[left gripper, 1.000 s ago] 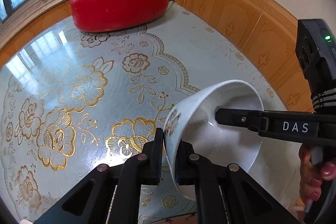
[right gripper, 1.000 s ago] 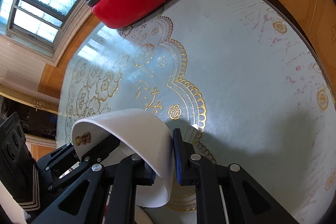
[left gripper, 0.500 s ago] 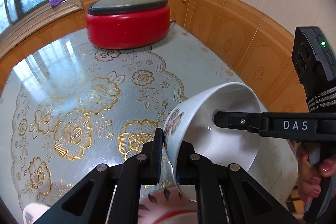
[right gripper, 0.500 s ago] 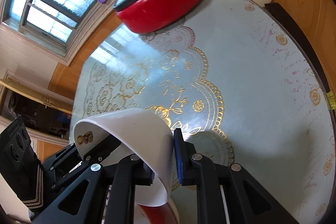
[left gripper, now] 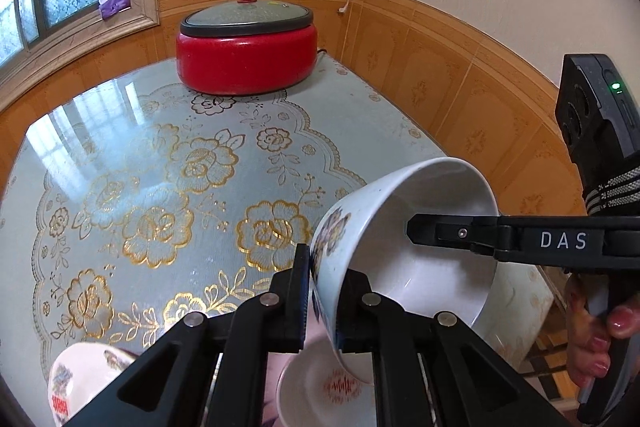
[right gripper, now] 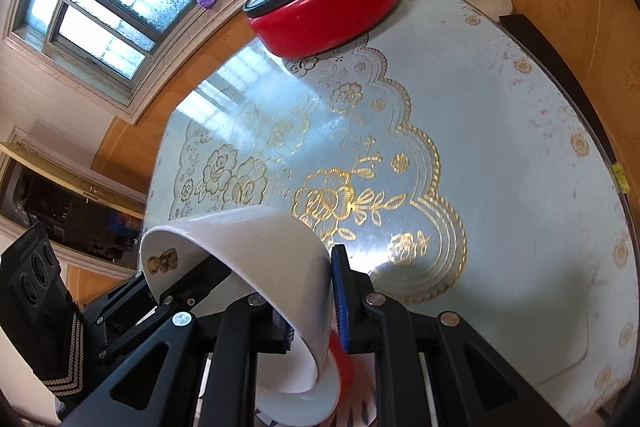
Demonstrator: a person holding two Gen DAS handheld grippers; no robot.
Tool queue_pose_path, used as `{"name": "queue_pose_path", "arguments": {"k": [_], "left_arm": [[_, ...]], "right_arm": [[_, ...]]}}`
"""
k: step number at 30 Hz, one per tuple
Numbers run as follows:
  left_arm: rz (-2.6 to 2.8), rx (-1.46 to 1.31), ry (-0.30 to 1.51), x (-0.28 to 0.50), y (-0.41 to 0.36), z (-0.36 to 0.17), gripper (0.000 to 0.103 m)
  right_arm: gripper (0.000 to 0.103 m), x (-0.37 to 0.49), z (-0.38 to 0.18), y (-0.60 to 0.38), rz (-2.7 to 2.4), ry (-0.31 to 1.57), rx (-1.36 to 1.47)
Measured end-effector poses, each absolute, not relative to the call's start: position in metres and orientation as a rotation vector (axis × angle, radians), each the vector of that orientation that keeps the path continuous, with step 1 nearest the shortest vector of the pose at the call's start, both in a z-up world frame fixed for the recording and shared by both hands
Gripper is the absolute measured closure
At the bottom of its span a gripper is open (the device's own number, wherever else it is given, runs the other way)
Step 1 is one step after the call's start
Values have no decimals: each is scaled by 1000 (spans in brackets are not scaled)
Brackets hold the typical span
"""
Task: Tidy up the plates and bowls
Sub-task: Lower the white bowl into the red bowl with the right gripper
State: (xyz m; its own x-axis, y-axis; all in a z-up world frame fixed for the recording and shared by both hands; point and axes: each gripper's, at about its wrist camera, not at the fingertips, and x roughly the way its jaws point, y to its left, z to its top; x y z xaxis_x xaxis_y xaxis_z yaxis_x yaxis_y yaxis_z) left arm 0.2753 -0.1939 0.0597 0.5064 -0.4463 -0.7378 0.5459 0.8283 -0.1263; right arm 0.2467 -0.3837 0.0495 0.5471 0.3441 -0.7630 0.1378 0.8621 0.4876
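A white bowl (left gripper: 416,251) with a flower decal is held tilted in the air above the table by both grippers. My left gripper (left gripper: 324,291) is shut on its near rim. My right gripper (right gripper: 312,303) is shut on the opposite rim; the bowl (right gripper: 256,251) shows a small bear decal there. The right gripper's finger (left gripper: 480,235) reaches into the bowl from the right. Below the bowl sits another white bowl (left gripper: 320,391) with red markings inside. A third patterned bowl (left gripper: 80,379) sits at the lower left.
A red electric pot (left gripper: 246,55) with a grey lid stands at the table's far end, also in the right wrist view (right gripper: 324,7). The table (left gripper: 140,155) has a pale blue cloth with gold flowers. Wood-panelled walls run along its far and right sides.
Both grippers have lifted the bowl up and back toward the near edge. The bowls beneath have come into view. Both grips are unchanged.
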Motion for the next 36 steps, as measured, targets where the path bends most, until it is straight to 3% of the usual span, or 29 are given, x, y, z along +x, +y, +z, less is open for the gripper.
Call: {"name": "queue_pose_path", "arguments": {"k": [18, 36], "left_arm": [[-679, 144, 896, 230, -147, 40, 94], [-691, 147, 1036, 236, -148, -7, 93]], "right_arm": [[88, 189, 29, -337, 67, 1040, 594], [88, 196, -7, -335, 2, 1154, 574]]}}
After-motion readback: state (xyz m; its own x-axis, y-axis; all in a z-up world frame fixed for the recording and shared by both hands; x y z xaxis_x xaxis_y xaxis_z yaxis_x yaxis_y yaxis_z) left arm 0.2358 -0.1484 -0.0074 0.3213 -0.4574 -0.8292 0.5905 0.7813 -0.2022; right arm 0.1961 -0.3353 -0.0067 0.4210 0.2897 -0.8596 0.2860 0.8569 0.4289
